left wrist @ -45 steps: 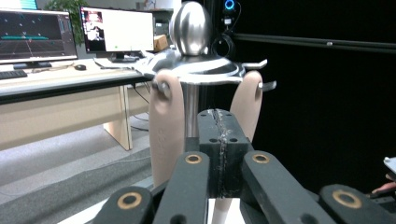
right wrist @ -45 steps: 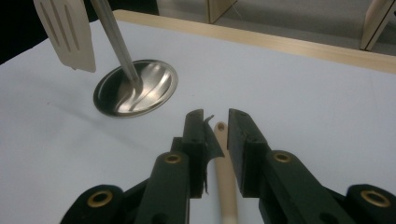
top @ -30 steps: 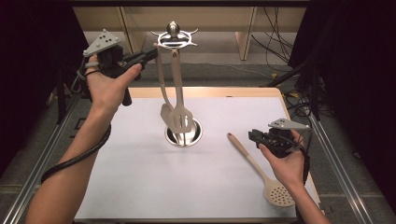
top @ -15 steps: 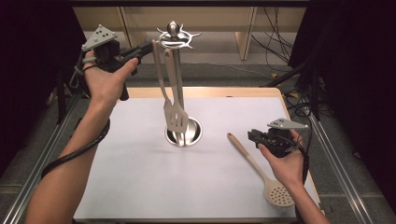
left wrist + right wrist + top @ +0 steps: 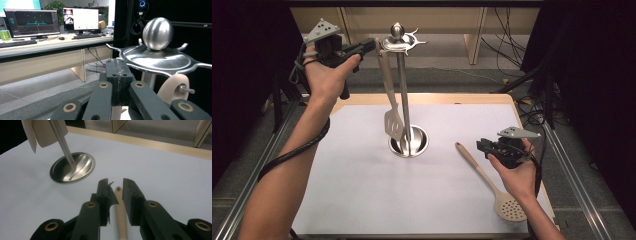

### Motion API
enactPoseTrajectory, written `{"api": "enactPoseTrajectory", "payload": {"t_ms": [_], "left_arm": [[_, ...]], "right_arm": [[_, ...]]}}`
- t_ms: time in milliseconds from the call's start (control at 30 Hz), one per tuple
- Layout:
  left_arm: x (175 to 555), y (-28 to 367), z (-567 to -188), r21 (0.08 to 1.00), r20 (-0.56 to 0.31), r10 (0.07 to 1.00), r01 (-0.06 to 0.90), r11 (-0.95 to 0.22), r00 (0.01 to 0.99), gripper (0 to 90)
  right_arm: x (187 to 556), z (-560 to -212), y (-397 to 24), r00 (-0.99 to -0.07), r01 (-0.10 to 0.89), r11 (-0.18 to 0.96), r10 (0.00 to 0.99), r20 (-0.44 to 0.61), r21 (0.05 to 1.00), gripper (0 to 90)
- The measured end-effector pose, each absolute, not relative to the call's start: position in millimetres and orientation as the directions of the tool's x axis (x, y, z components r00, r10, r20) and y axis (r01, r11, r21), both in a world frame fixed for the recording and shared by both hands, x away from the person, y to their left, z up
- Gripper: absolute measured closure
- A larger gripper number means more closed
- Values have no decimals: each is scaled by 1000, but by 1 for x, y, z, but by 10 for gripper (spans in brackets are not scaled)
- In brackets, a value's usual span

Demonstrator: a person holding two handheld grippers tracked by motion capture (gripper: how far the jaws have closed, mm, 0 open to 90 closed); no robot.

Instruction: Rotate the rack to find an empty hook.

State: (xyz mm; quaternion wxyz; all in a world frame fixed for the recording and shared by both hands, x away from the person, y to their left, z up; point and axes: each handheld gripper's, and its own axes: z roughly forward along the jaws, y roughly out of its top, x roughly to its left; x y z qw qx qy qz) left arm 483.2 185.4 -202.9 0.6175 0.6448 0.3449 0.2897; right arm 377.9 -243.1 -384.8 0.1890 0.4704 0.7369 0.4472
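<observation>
**Desk:** What do you have on the left side?

**Operator:** My left gripper [image 5: 371, 47] is up beside the crown of the tall polished steel utensil stand with the ball knob [image 5: 398, 31]. In the left gripper view its jaws are pressed flat together, right by the edge of the stand's scalloped top plate. A pale wooden slotted spatula [image 5: 391, 121] hangs down along the stand's pole, its blade above the round steel base [image 5: 418, 145]. I can't tell whether the jaws pinch its handle or merely sit against it; the pale handle end with a metal pin [image 5: 175, 87] shows just beside them.

**Desk:** And the right?

**Operator:** My right gripper [image 5: 115, 185] sits low over the white table sheet [image 5: 362, 190]. Its jaws have just been opening and now stand a little apart, with the handle tip of the long pale wooden perforated spoon [image 5: 492, 187] lying between them; the pads do not press it. The spoon lies flat on the sheet, bowl toward me, to the right of the stand's base and apart from it.
</observation>
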Motion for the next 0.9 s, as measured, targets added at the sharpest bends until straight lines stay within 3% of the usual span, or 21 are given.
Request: {"api": "enactPoseTrajectory", "payload": {"t_ms": [333, 400, 633, 900], "left_arm": [[496, 186, -200, 996, -48, 792, 94, -12, 608, 894], [497, 186, -200, 994, -67, 791, 112, -3, 608, 894], [503, 185, -198, 995, -24, 786, 93, -42, 618, 894], [500, 187, -201, 995, -57, 788, 102, -7, 614, 890]], "right_arm": [[379, -384, -243, -487, 531, 156, 861, 149, 833, 758], [381, -384, -245, -505, 506, 191, 856, 110, 841, 757], [380, -385, -245, -495, 513, 177, 860, 122, 840, 749], [381, -385, -246, -505, 516, 211, 858, 95, 830, 737]]}}
